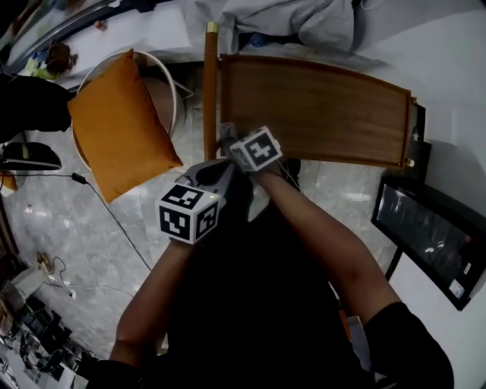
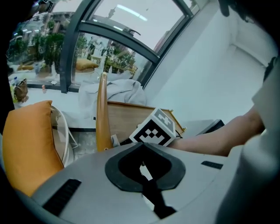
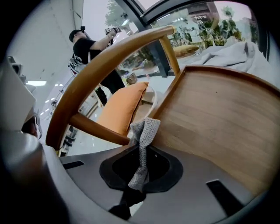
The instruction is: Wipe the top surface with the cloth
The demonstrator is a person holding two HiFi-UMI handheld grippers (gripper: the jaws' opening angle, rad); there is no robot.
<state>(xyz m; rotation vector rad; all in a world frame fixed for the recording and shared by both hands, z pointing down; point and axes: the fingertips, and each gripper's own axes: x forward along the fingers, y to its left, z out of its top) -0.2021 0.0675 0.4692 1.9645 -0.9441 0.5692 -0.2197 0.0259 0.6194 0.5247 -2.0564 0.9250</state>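
The wooden top surface (image 1: 315, 110) (image 3: 218, 118) lies ahead of me, bare, with a raised rim. My right gripper (image 1: 231, 144) (image 3: 139, 173) is at its near left corner, shut on a grey knitted cloth (image 3: 144, 133) (image 1: 225, 134). The cloth stands up from the jaws and touches the wood's edge. My left gripper (image 1: 215, 178) (image 2: 143, 168) is just behind the right one, off the surface, its jaws shut with nothing between them. The right gripper's marker cube (image 2: 155, 129) shows in the left gripper view.
A curved wooden rail (image 3: 100, 65) runs along the surface's left side. An orange cushion (image 1: 121, 125) rests on a white wire chair (image 1: 173, 83) at left. Grey fabric (image 1: 304, 23) lies beyond the far edge. A black-framed panel (image 1: 429, 235) stands at right. A person (image 3: 94, 48) stands far off.
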